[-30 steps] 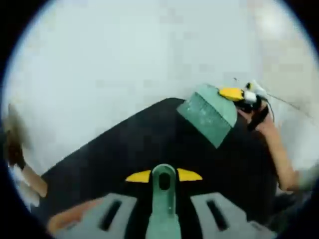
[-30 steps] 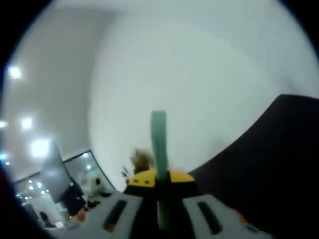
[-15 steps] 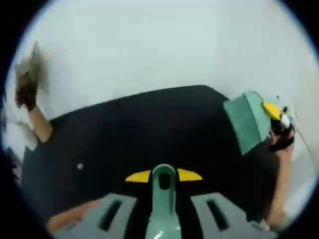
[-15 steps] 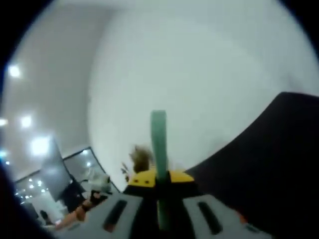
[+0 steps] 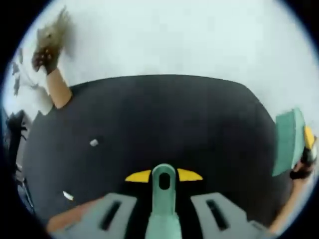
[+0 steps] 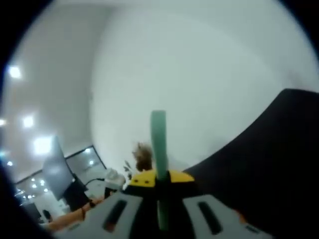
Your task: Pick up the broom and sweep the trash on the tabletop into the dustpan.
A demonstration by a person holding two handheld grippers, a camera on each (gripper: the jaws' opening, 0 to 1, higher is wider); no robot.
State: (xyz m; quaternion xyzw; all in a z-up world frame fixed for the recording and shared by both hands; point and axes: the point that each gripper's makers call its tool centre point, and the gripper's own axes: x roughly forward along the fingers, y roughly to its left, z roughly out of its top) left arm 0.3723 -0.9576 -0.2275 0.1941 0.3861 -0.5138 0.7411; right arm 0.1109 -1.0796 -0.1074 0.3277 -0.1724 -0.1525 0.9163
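**Two scraps of trash left on the table, both implements in hand**

Two tools are each clamped on a teal handle. Low in the centre of the left gripper view, the left tool (image 5: 164, 181) holds the dustpan handle (image 5: 163, 199), a smooth moulded plastic stem with a rounded end and a hanging hole, set between yellow jaw tips and grey ribbed pads. In the right gripper view the right tool (image 6: 158, 180) grips the broom handle (image 6: 159, 164), a flat, narrow teal strip rising straight up the centre of the frame.

Beyond the left tool lies the table (image 5: 164, 119), a matte black top with a rounded far edge. On it, at lower left, rest a small pale scrap (image 5: 93, 143) and, nearer the frame's edge, a second pale sliver (image 5: 68, 196); too small to tell what they are made of. At the right edge of that view the broom head (image 5: 286, 143) shows as a teal, fine-bristled wedge lifted off the table, well apart from the scraps, with a person's hand and forearm below it.

My judgement: the picking-up is done; the sweeping itself has yet to reach this trash, since nothing lies against the dustpan.

Farthest off stands a plain white wall; ceiling lights glow at the left of the right gripper view.
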